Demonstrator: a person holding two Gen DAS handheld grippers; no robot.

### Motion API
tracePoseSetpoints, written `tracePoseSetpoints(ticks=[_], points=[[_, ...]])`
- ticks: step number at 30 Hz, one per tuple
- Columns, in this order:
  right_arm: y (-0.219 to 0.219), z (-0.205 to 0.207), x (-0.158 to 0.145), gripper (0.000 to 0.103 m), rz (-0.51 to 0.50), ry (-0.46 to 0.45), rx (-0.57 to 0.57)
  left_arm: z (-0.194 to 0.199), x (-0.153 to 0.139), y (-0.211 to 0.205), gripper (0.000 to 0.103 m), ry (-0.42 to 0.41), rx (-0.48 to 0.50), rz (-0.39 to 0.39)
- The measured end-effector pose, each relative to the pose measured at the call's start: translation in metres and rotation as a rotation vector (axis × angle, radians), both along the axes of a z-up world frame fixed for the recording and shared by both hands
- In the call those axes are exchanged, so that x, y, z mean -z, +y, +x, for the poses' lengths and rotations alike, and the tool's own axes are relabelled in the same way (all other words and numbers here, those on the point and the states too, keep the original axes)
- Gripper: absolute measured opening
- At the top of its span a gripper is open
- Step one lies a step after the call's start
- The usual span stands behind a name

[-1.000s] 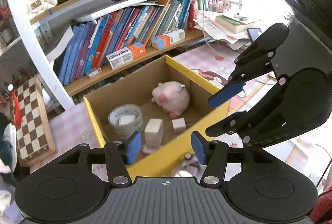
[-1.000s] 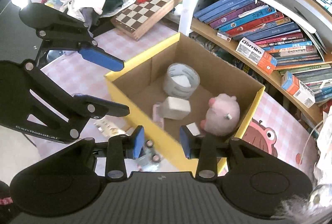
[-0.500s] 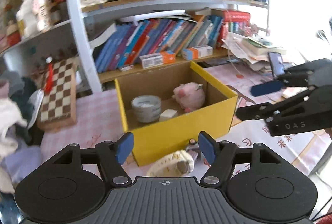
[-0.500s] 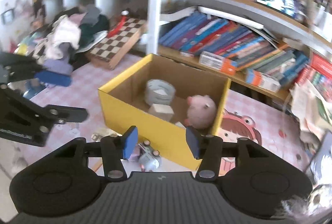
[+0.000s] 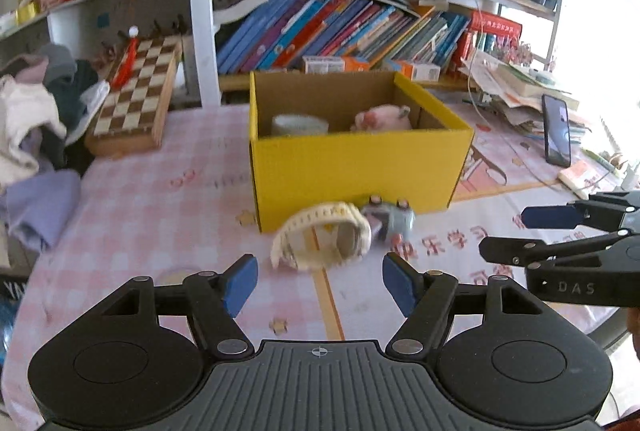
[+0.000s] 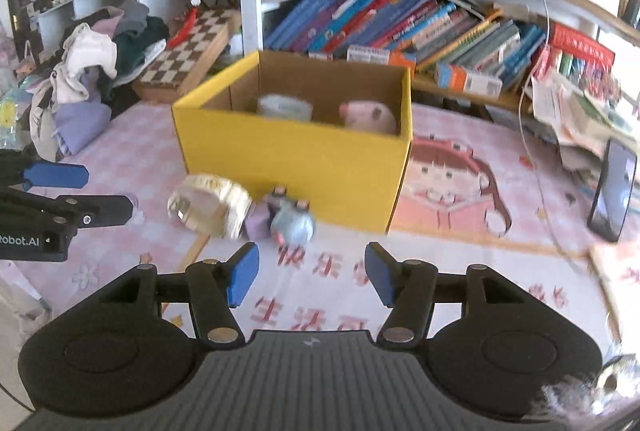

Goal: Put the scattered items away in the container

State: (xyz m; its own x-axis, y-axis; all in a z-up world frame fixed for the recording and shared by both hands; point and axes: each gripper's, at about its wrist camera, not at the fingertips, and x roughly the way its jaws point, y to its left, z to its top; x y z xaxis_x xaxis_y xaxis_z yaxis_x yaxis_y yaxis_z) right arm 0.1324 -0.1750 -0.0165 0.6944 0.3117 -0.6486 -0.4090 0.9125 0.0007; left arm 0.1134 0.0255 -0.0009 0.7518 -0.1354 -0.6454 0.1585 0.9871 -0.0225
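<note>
A yellow cardboard box (image 5: 352, 167) (image 6: 288, 159) stands on the pink tablecloth and holds a pink plush pig (image 5: 382, 117) (image 6: 366, 115) and a tape roll (image 5: 300, 124) (image 6: 285, 107). In front of the box lie a cream watch (image 5: 320, 241) (image 6: 210, 205) and a small grey-blue toy car (image 5: 390, 219) (image 6: 290, 219). My left gripper (image 5: 318, 281) is open and empty, just short of the watch. My right gripper (image 6: 308, 273) is open and empty, just short of the toy car. Each gripper also shows at the edge of the other's view.
A chessboard (image 5: 134, 95) and a pile of clothes (image 5: 28, 119) lie at the left. A phone (image 5: 557, 129) (image 6: 612, 191) stands at the right by stacked papers. A bookshelf (image 5: 340, 27) rises behind the box.
Both grippers have pulled back and down from above the box to low over the table in front of it. Both have opened wider. The watch and toy car have come into full view.
</note>
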Motion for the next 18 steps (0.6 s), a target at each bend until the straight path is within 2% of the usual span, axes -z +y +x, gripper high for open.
tracePoseSetpoints(ticks=[9, 18], points=[[0.008, -0.02, 0.03, 0.058, -0.038, 0.051, -0.009, -0.018, 0.028, -0.005, 0.071, 0.051, -0.027, -0.002], [0.014, -0.018, 0.035, 0.065, -0.043, 0.066, -0.035, -0.018, 0.034, -0.006, 0.071, 0.057, -0.041, 0.01]])
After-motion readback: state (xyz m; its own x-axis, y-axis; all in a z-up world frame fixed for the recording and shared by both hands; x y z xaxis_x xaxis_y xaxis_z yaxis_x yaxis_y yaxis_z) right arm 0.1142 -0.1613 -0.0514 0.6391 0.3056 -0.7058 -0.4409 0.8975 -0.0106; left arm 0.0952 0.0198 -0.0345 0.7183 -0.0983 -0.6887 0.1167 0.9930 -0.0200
